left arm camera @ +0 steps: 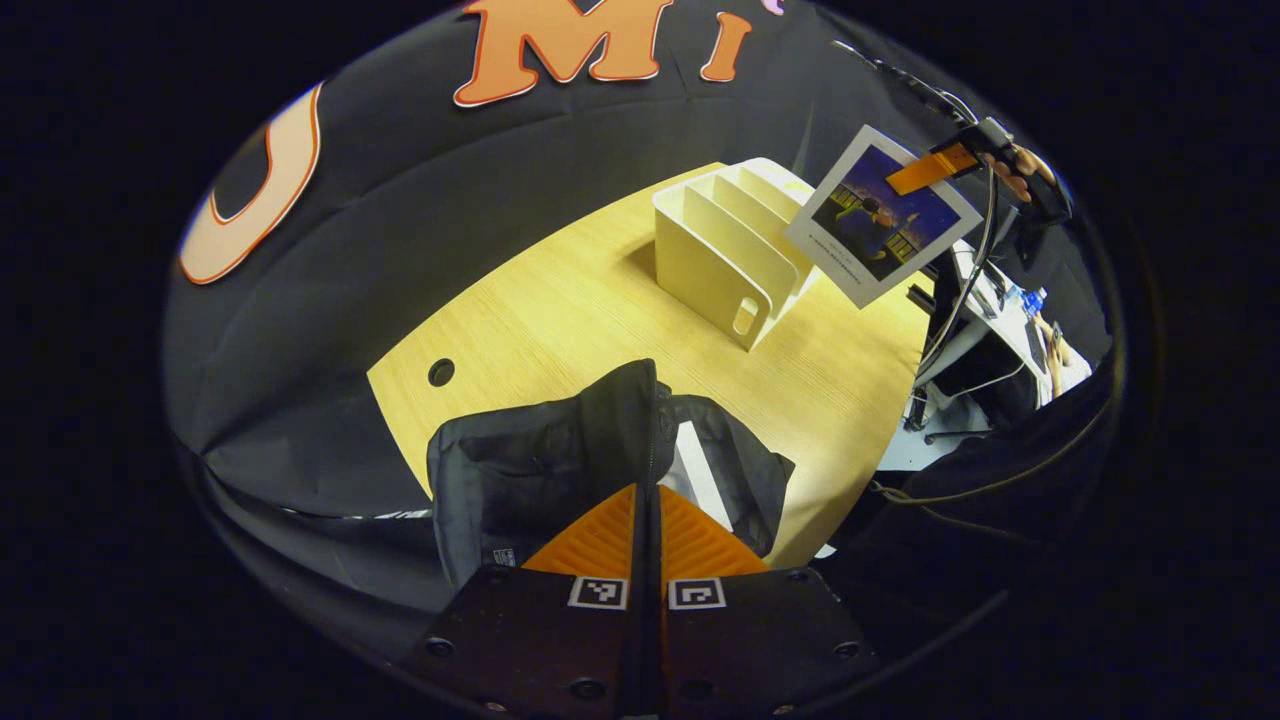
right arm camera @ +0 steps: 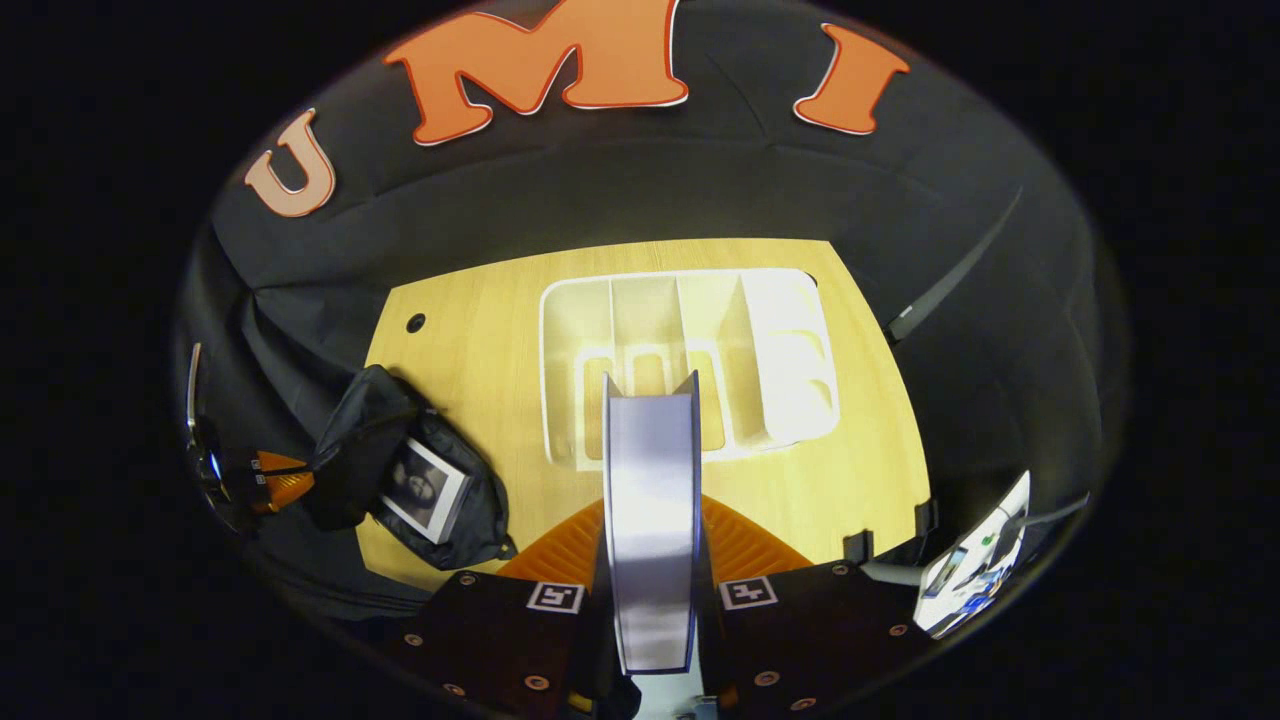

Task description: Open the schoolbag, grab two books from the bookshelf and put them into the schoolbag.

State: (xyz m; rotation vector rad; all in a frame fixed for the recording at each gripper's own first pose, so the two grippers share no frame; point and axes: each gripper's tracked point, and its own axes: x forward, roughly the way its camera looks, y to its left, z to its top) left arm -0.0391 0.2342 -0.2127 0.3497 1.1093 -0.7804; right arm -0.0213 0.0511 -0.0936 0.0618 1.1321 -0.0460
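— Pale wooden desk, black cloth walls; where's everything?
— White slotted plastic bookshelf sits mid-desk. Right gripper fingers clamp a thin white-bordered book above it. Left gripper fingers pinch the black fabric schoolbag rim, another book inside.
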